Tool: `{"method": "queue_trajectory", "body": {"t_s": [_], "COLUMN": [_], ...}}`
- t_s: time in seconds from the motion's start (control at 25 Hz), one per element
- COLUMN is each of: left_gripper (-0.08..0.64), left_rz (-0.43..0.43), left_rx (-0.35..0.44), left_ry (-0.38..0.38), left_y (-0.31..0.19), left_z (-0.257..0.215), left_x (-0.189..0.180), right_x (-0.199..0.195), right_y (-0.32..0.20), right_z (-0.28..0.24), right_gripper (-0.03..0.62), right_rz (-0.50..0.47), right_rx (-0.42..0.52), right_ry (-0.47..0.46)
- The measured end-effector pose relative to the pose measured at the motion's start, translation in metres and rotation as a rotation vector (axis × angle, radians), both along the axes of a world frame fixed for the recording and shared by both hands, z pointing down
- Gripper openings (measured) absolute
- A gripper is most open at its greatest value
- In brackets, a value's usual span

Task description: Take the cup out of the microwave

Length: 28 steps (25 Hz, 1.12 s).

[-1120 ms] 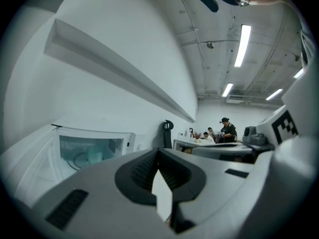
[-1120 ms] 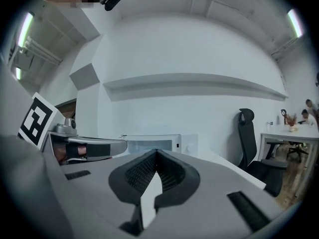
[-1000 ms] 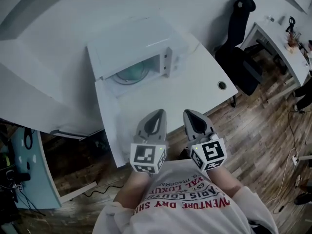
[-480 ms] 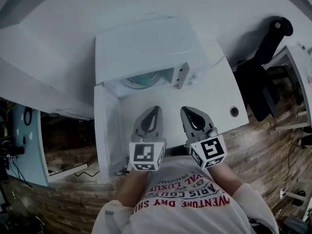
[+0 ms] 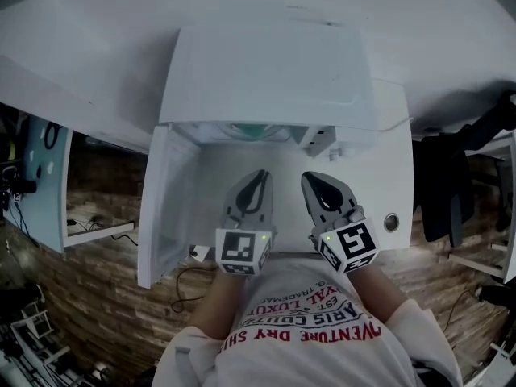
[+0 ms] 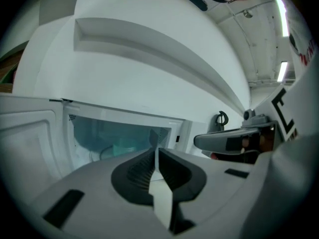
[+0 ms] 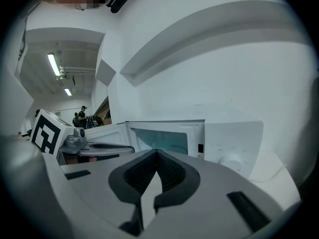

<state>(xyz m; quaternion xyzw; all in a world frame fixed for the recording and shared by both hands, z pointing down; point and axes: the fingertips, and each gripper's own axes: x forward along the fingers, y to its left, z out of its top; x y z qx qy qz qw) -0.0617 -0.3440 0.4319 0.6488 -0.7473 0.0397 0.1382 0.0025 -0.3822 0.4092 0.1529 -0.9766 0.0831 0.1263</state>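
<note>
A white microwave (image 5: 266, 71) stands on the white desk (image 5: 379, 208) with its door (image 5: 165, 208) swung open to the left. Inside the cavity (image 6: 119, 136) I see a pale teal shape low down (image 6: 119, 147); whether it is the cup or the glass plate I cannot tell. My left gripper (image 5: 260, 177) and right gripper (image 5: 314, 179) hover side by side just in front of the opening. Both are shut with nothing between the jaws. In the right gripper view the cavity (image 7: 162, 139) and the control panel (image 7: 234, 138) lie straight ahead.
The open door juts out past the desk's left edge. A round cable hole (image 5: 392, 222) sits at the desk's right front. A black chair (image 5: 451, 184) stands to the right on the wooden floor (image 5: 97, 297). A white wall with a ledge rises behind the microwave.
The head view has swung so the microwave now sits squarely ahead instead of off to the left. Both grippers have come closer to its opening, still shut and empty.
</note>
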Motion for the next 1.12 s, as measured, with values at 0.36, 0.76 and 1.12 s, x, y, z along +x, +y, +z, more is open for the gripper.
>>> {"method": "queue_trajectory", "body": {"t_s": [0.36,0.76,1.12], "left_gripper": [0.14,0.381,0.426], "left_rz": [-0.131,-0.159,-0.13], "left_rx": [-0.057,-0.069,-0.086], "left_ry": [-0.046,0.029,-0.084], "left_y": [-0.02,-0.057,-0.101], "left_z": [0.051,0.091,0.1], "left_x": [-0.043,-0.079,-0.095], "right_x": [-0.019,-0.024,-0.033], "right_y": [-0.009,-0.015,-0.025], "right_z": [0.03,0.07,0.08], "right_gripper": [0.005,0.005,0.005], "right_rz": [-0.145,-0.189,-0.15], "right_rx": [-0.055,-0.087,-0.108], "right_ry": [0.036,0.115,0.12]}}
